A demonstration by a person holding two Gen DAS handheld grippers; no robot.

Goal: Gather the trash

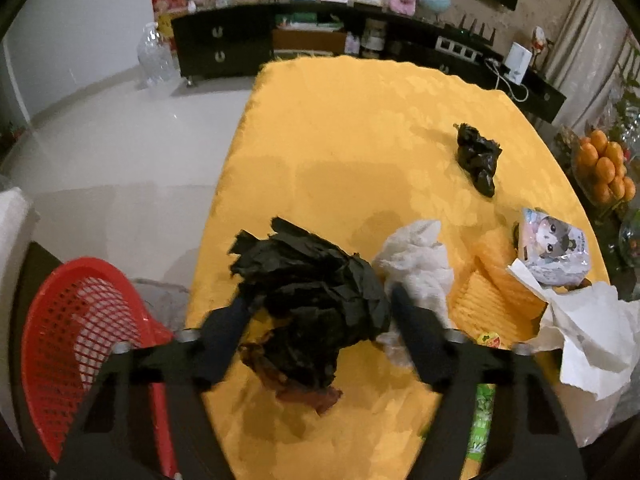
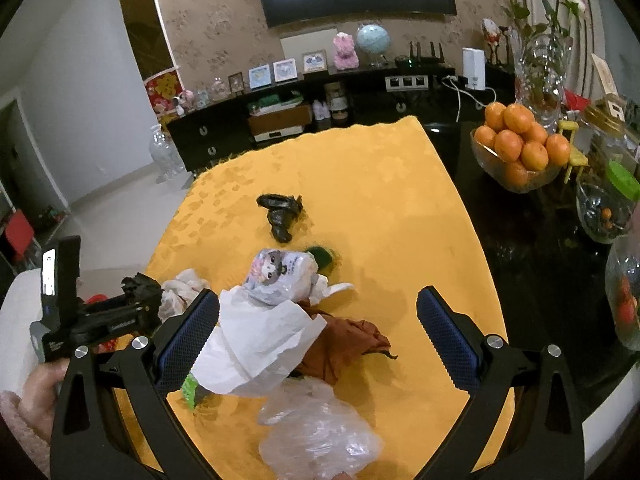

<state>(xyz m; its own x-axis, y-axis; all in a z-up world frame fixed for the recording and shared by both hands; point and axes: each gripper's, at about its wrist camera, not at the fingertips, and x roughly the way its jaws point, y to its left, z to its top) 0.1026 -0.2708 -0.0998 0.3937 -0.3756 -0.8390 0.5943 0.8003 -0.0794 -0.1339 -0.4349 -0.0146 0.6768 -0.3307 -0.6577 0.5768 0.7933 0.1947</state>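
Crumpled black paper (image 1: 316, 292) is being held between the fingers (image 1: 224, 332) of the left gripper (image 1: 320, 308), low in the centre of the left wrist view, just above the yellow tablecloth (image 1: 360, 128). It is judged light, soft and easily crushed, so a pinch across the bulk of the wad is being favoured over its loose torn edges. At the lower left of that view a red basket (image 1: 80, 320) is being shown beside the table, and it is absent from the right wrist view. Right of the wad, a white tissue (image 1: 420, 260) is lying, touching it.

In the right wrist view the right gripper (image 2: 318, 328) is being held wide open, nothing gripped, over a white paper bag (image 2: 256, 340) and brown paper (image 2: 344, 344). Only this view is showing the clear plastic bag (image 2: 320, 428) at the bottom centre; it is judged slippery and limp. A small black wad (image 2: 282, 212) is lying well apart, upper centre.
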